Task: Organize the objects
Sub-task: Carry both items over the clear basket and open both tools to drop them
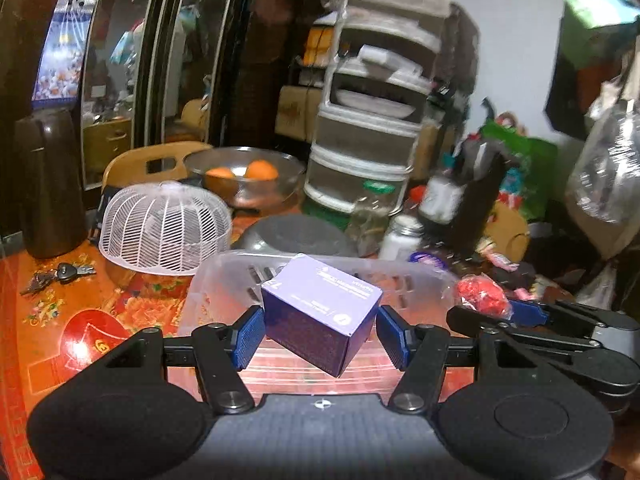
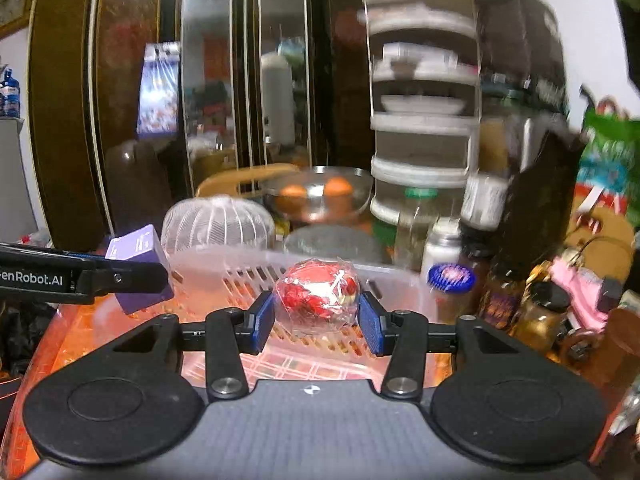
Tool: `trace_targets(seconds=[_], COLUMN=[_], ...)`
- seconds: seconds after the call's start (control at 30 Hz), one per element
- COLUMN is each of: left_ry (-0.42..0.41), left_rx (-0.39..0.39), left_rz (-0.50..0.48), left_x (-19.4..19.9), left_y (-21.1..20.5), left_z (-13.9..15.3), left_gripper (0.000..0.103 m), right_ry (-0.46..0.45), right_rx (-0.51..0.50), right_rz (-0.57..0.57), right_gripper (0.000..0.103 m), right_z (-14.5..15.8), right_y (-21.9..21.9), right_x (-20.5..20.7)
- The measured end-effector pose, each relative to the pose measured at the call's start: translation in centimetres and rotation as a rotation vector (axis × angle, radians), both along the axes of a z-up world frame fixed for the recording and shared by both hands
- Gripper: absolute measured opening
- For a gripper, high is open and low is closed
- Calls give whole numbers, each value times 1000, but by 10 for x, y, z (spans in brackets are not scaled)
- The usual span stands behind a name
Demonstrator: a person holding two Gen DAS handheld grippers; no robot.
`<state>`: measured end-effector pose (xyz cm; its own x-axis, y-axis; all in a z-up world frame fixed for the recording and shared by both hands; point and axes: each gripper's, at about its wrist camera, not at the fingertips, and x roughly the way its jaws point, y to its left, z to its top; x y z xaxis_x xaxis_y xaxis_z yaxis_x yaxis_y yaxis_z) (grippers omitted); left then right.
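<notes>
You had the left gripper (image 1: 320, 338) pinching the purple box (image 1: 320, 312), the right gripper (image 2: 317, 322) pinching the red wrapped ball (image 2: 318, 294); both sat over the empty clear basket (image 1: 224, 276), drops pending.

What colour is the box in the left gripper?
Purple box, paler on top; clearest in the left wrist view.

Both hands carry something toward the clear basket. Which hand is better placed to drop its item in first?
Probably the left. Its purple box already hangs over the clear basket, while the right gripper's red wrapped ball seems nearer the front rim.
</notes>
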<state>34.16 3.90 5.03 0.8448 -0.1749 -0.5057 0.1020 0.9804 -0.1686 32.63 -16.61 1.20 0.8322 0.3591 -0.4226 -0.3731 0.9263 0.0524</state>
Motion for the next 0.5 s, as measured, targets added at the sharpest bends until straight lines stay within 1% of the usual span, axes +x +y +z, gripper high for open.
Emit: trace_targets(seconds=[0.03, 0.1, 0.17, 0.23, 0.33, 0.5], left_ry=[19, 54, 85, 112, 135, 164], left_rx=[-2, -4, 3, 22, 32, 30], left_rz=[3, 13, 24, 24, 25, 32], left_x=[7, 22, 34, 43, 52, 61], left_y=[0, 1, 0, -3, -6, -7], left_z=[-3, -10, -17, -23, -27, -33], left_gripper=[65, 65, 65, 65, 65, 65], right_ry=[22, 35, 56, 96, 131, 167], right_rx=[2, -10, -37, -52, -67, -81], right_rz=[-4, -4, 0, 11, 25, 45], right_gripper=[49, 49, 49, 49, 49, 50], right_z=[-3, -6, -11, -15, -17, -22], right_y=[0, 2, 6, 10, 15, 19], right_x=[8, 18, 27, 37, 46, 50])
